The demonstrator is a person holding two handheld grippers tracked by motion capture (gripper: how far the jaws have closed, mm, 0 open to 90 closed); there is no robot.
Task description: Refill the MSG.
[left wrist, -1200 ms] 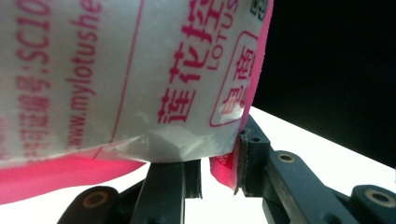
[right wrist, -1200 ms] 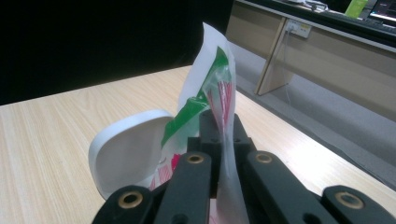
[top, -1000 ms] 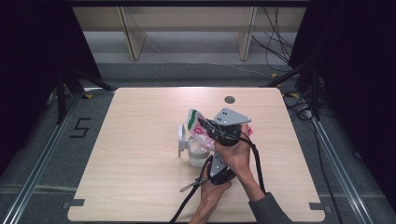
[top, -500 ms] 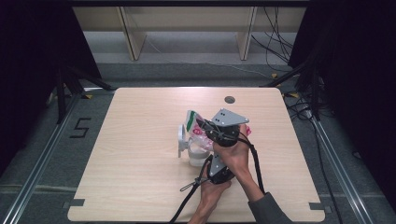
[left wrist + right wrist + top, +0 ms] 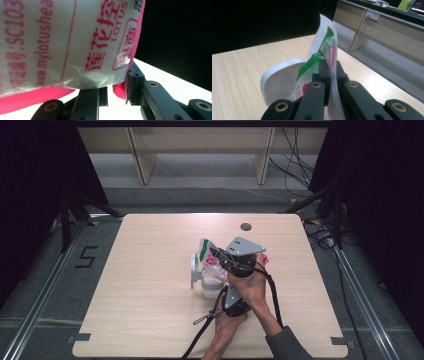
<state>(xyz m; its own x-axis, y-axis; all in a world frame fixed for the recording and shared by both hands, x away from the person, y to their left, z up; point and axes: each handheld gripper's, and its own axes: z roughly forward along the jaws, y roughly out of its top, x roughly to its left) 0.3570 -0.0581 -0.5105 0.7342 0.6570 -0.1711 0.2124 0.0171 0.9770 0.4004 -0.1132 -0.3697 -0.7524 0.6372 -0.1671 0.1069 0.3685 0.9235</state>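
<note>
Right gripper (image 5: pixel 329 75) fingers clenched on top edge of plastic bag (image 5: pixel 207 257); left gripper (image 5: pixel 117 92) fingers grasping bag's lower pink edge. Bag mid-table (image 5: pixel 150 320), over white jug (image 5: pixel 197 272). Step: likely tipping contents in. Next: steady tilt over jug mouth.

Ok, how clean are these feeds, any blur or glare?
Left gripper view: bag too close, print soft, table blown out white. Right gripper view: sharp on the bag, background dim. High view: evenly lit, dark at the sides.
</note>
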